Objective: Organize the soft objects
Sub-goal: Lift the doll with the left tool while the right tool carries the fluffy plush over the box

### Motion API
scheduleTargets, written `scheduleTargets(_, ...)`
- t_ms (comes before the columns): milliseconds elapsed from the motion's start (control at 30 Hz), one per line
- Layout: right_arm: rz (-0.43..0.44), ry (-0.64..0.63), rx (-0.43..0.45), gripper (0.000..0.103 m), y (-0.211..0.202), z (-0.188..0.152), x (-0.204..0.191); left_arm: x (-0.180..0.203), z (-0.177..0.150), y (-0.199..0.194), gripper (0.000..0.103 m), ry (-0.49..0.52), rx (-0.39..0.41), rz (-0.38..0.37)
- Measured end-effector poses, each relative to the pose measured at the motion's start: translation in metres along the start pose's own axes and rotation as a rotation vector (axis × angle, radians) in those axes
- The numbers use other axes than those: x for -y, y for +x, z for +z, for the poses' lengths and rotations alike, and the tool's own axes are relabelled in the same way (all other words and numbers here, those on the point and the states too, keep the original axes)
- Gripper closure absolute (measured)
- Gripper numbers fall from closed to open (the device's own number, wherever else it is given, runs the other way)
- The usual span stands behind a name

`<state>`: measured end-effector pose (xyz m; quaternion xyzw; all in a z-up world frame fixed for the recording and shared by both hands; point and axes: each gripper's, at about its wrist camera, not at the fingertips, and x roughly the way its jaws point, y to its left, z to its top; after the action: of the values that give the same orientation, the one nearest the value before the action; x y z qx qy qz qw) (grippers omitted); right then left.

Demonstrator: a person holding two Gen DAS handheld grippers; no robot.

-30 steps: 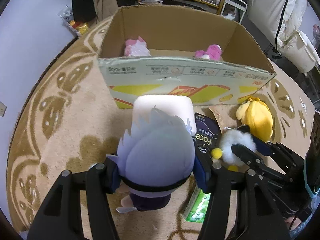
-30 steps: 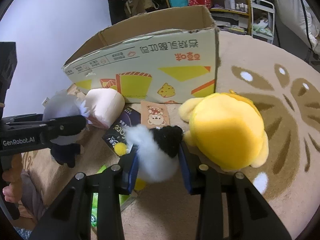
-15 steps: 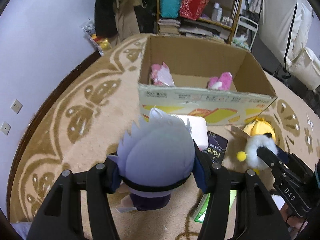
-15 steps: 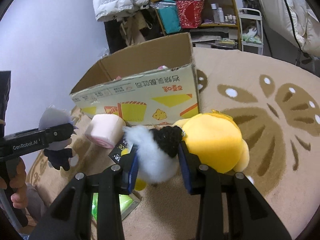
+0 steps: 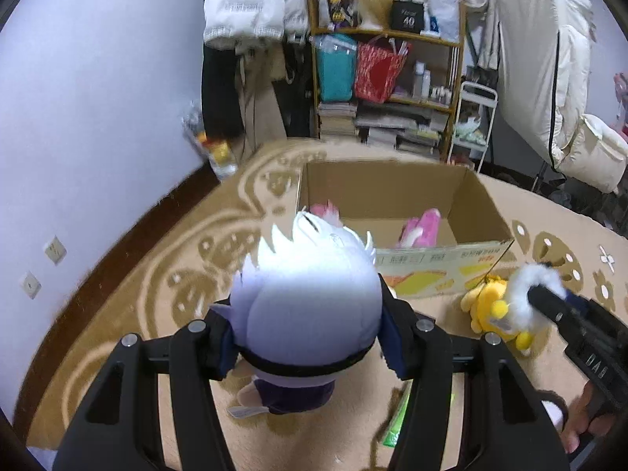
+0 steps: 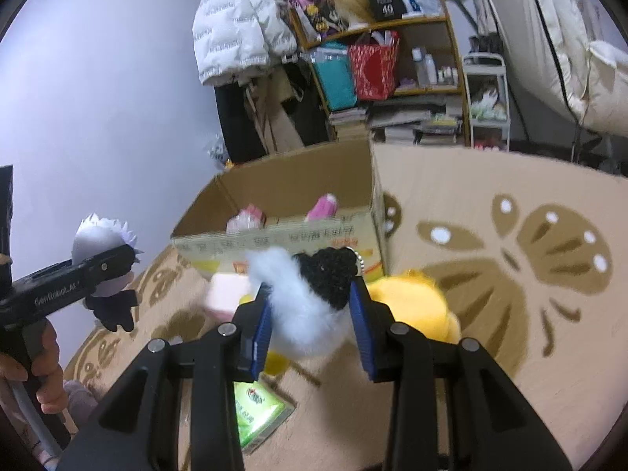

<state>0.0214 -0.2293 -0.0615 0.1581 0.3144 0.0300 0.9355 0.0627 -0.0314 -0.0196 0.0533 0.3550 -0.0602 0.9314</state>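
Observation:
My left gripper [image 5: 310,337] is shut on a white-haired plush doll [image 5: 310,298] and holds it in the air in front of the open cardboard box [image 5: 482,204]. The doll also shows in the right wrist view [image 6: 104,235]. My right gripper [image 6: 310,314] is shut on a white and black fluffy plush [image 6: 310,306], raised above the rug; it shows in the left wrist view [image 5: 526,294] too. Two pink plush toys [image 5: 422,225] lie inside the box. A yellow plush [image 6: 416,306] and a pink roll-shaped plush [image 6: 225,294] lie on the rug beside the box.
A green packet [image 6: 259,412] lies on the patterned rug [image 6: 510,274] under my right gripper. Behind the box stand a cluttered shelf [image 5: 392,78], hanging coats [image 5: 251,39] and a white wall [image 5: 98,117] on the left.
Both grippers have risen with their plush toys. The box now sits lower and farther in view, and its inside shows from above.

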Motion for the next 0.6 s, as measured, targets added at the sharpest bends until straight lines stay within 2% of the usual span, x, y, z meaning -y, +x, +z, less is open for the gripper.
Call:
scheduleTargets(100,0.005,0.014,0.041,0.064,-0.008,0.012,0.002,0.004,0.006,-0.009,0.047,0.043,0.064,0.050)
scheduleTargets(400,-0.012,-0.047,0.125,0.064,-0.022,0.046,-0.002,-0.001,0.034,-0.019,0.047,0.030,0.127,0.029)
scheduleTargets(600,0.008,-0.068,0.154,0.064,-0.021,0.067,-0.005,-0.008,0.057,-0.013,0.047,0.029,0.167,0.050)
